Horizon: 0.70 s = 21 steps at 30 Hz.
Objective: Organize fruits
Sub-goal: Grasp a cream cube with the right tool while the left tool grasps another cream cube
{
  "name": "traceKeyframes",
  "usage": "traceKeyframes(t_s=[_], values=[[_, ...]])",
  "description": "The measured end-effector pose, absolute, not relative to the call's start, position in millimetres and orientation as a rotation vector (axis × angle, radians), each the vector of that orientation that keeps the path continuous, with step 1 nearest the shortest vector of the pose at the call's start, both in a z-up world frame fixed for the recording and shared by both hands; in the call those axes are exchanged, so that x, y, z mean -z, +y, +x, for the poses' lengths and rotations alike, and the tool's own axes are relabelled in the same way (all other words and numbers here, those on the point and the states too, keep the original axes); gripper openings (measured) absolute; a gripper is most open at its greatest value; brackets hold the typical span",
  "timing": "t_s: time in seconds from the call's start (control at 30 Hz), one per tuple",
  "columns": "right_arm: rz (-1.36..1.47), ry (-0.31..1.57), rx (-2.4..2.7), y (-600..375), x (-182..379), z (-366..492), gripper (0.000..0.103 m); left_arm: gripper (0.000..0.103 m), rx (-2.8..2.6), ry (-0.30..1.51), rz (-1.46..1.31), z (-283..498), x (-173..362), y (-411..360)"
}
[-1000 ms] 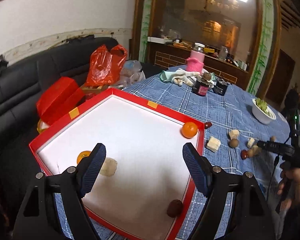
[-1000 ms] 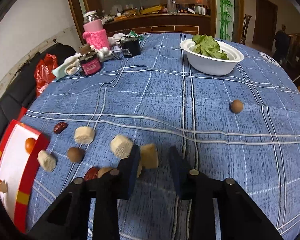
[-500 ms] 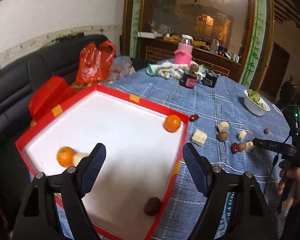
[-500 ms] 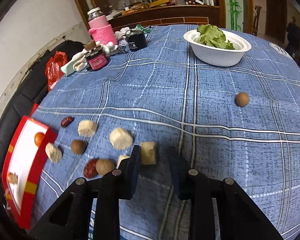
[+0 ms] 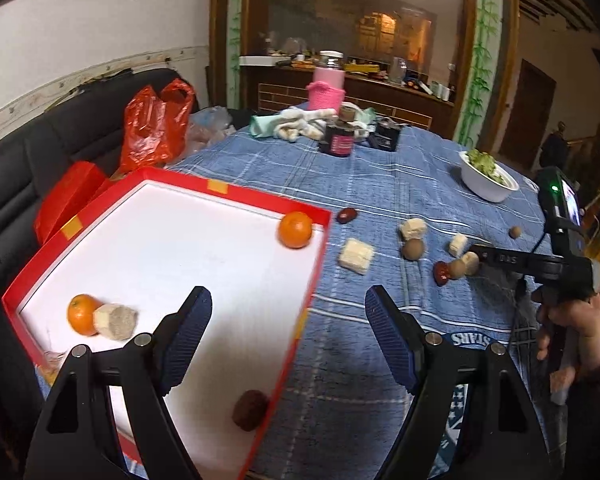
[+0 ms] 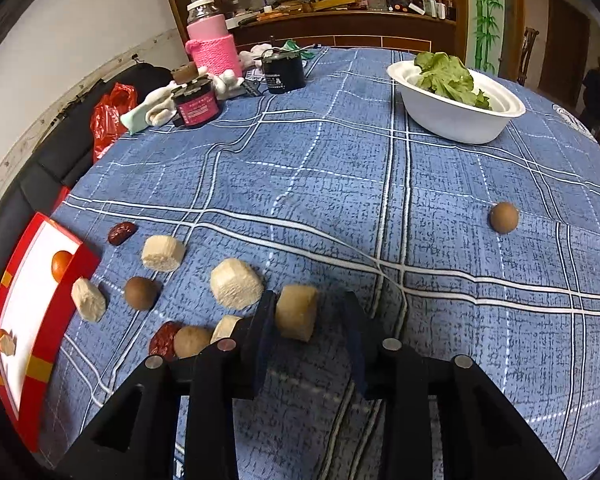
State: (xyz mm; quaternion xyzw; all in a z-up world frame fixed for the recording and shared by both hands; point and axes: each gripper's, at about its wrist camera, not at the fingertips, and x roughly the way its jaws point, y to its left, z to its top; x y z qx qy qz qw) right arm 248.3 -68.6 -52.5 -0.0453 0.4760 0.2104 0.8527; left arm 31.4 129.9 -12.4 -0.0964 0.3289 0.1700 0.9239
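With the red tray point(image 5: 236, 196) at the table's left edge and the left gripper point(image 5: 288, 340) spread wide above it, centre the half-open, unclamped right gripper point(image 6: 310, 320) on the pale chunk point(image 6: 296, 312) near the table's front edge before closing.

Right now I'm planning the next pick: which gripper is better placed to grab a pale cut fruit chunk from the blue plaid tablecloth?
Right. The right gripper is open around a pale chunk; the left gripper hangs open over the red tray's edge.
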Motion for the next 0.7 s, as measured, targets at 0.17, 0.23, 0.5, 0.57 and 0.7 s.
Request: traceKeyframes(t_s=[0.17,0.23,0.5,0.57,0.7], values=[[-0.124,0.986,-0.467,-65.7,52.1,245.2,0.019,0.079,-0.223,0.682,-0.173,62.0,8.7,101.2],[-0.084,0.977,-0.467,-73.5,51.5,242.3,0.014,0.079,-0.141,0.684,-0.146,77.5,5.4,82.4],[0.157,0.899,-0.440,-140.7,32.8,225.9,0.014,0.077,0.088,0.726,0.003,140.6,14.4,14.7],[0.198,0.884,-0.438,-150.6,30.8,227.0,0.014,0.068,0.106,0.745,0.053,154.3,19.8,1.8],[0.243,0.870,-0.460,-159.1,28.4,229.5,0.014,0.061,0.105,0.819,0.075,178.1,32.0,-8.2]])
